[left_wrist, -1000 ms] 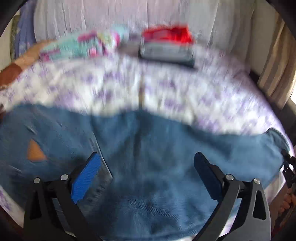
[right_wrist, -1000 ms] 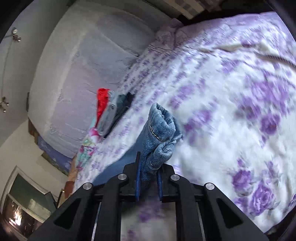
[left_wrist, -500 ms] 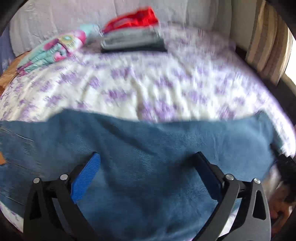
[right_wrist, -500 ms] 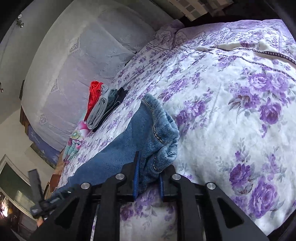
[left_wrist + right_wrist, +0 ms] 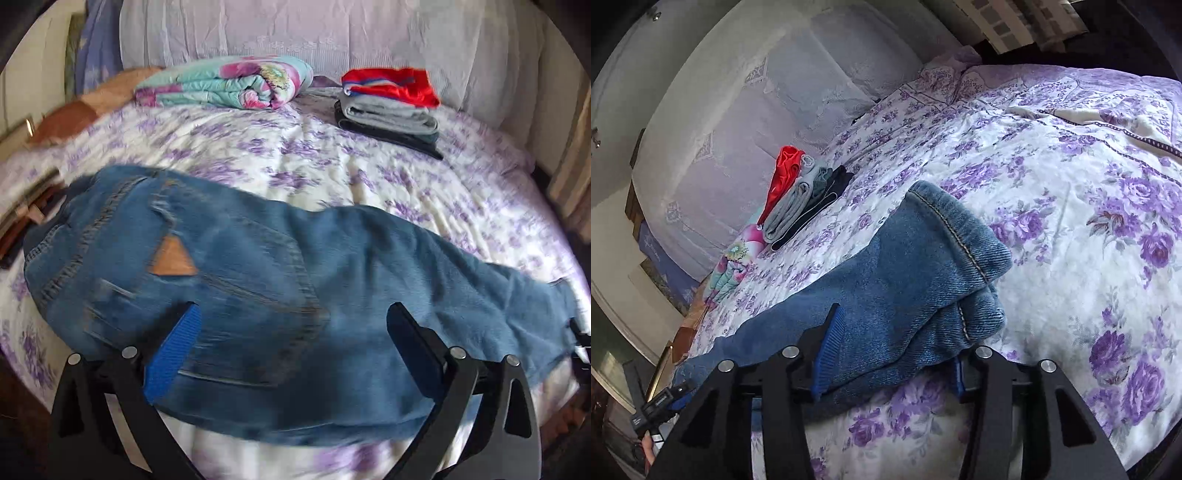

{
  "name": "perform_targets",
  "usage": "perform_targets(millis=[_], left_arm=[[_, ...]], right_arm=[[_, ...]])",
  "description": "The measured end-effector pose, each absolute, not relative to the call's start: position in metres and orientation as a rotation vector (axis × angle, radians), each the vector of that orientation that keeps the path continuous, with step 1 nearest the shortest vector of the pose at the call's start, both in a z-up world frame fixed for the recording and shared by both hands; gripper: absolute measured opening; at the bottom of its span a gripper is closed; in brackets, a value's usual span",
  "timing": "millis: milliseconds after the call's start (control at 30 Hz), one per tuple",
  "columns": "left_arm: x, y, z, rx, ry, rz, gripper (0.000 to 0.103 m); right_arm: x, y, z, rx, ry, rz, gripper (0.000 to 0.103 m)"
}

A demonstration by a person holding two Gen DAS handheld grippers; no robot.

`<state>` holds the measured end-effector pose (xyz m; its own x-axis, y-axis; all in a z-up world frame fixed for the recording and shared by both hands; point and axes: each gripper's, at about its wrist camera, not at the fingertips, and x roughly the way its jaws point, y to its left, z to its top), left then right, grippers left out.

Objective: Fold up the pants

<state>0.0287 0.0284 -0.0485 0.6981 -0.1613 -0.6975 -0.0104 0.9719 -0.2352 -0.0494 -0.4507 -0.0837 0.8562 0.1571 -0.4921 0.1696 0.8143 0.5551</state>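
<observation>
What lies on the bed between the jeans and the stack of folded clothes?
Nothing: in the left wrist view only bare floral bedspread separates the jeans from the stack of folded clothes. The rolled blanket sits off to the side.

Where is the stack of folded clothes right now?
The stack of folded clothes sits at the far side of the bed, right of the rolled floral blanket, beyond the jeans.

Blue denim pants, folded lengthwise, legs stacked one on the other. Laid flat across the near part of a purple-flowered bedspread, waist end to the left in the left wrist view, back pocket up, with a tan triangular patch (probably leather; the picture is blurred there). Hemmed cuffs at the other end, overlapping, pale stitching showing.
</observation>
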Motion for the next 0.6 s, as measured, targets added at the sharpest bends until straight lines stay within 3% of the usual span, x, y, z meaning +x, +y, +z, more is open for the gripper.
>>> perform_targets(millis=[100,167,233,433,467,533,600], left_arm=[[0.009,0.054,-0.036,-0.282,0.752,-0.125,0.092],[-0.007,0.065,-0.026,-0.280,0.697,-0.055,0.098],[-0.016,0.075,-0.021,-0.258,0.664,0.012,0.098],[-0.025,0.128,-0.032,-0.334,0.709,0.124,0.098],[-0.028,0.141,-0.036,-0.366,0.711,0.148,0.098],[-0.026,0.161,-0.047,-0.412,0.732,0.194,0.098],[-0.022,0.184,-0.067,-0.489,0.790,0.186,0.099]], right_arm=[[-0.052,-0.458,-0.083,0.708,0.544,-0.006,0.049],[-0.058,-0.469,-0.084,0.830,0.538,0.020,0.049],[-0.064,-0.478,-0.086,0.929,0.545,0.045,0.049],[-0.065,-0.490,-0.095,1.053,0.539,0.064,0.047],[-0.064,-0.491,-0.097,1.059,0.534,0.063,0.045],[-0.062,-0.493,-0.102,1.061,0.527,0.042,0.019],[-0.064,-0.494,-0.110,1.070,0.498,0.031,0.012]])
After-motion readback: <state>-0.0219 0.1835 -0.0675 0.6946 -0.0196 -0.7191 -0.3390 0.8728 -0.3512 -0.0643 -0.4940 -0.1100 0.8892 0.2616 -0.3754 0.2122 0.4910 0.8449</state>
